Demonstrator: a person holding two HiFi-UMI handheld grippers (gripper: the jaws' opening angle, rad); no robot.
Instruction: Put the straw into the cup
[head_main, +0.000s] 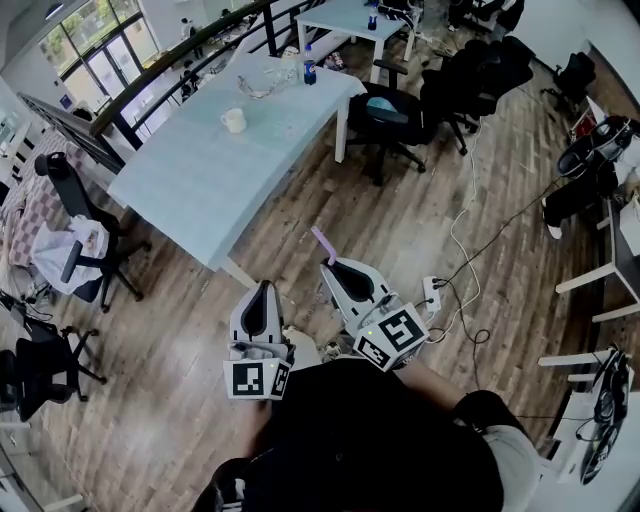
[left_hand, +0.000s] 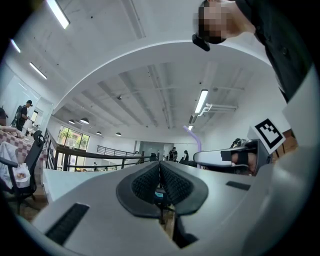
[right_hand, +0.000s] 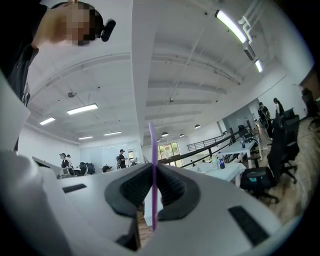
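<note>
A purple straw (right_hand: 152, 165) stands upright between the pads of my right gripper (right_hand: 153, 189), which is shut on it. In the head view the straw (head_main: 322, 242) sticks up from the right gripper (head_main: 332, 266), held over the wooden floor short of the table. The white cup (head_main: 233, 120) stands far off on the pale blue table (head_main: 200, 190), near its middle. My left gripper (head_main: 265, 288) is beside the right one with its jaws shut and nothing between them (left_hand: 160, 175). The left gripper view also shows the right gripper (left_hand: 235, 157) and the straw (left_hand: 196, 141).
Black office chairs (head_main: 395, 115) stand at the table's right side, and another chair (head_main: 75, 250) draped with cloth stands at its left. A bottle (head_main: 309, 70) and a glass bowl (head_main: 260, 85) sit at the table's far end. A power strip (head_main: 431, 293) and cables lie on the floor to the right.
</note>
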